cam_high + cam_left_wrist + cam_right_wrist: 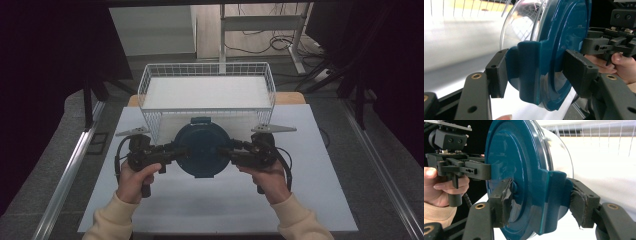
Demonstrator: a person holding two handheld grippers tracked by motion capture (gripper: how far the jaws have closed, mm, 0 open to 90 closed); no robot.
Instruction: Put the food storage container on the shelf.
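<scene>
Above the desk (300,200), just before the wire basket (207,75), both tongs pinched a lidded clear bowl (202,149): left tongs (176,150) and right tongs (231,151) each clamped a blue side latch, probably to share its weight and keep it steady for the basket

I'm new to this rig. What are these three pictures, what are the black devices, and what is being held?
No robot here: a person holds hand-operated tongs, one per hand. The high view looks down on the table; the left tongs and right tongs meet at a round container with a blue lid. The other two pictures come from cameras riding on each tongs, looking along their black jaws. Both tongs are shut on the lid's side clips, above the clear bowl. Behind stands a white wire basket.
</scene>
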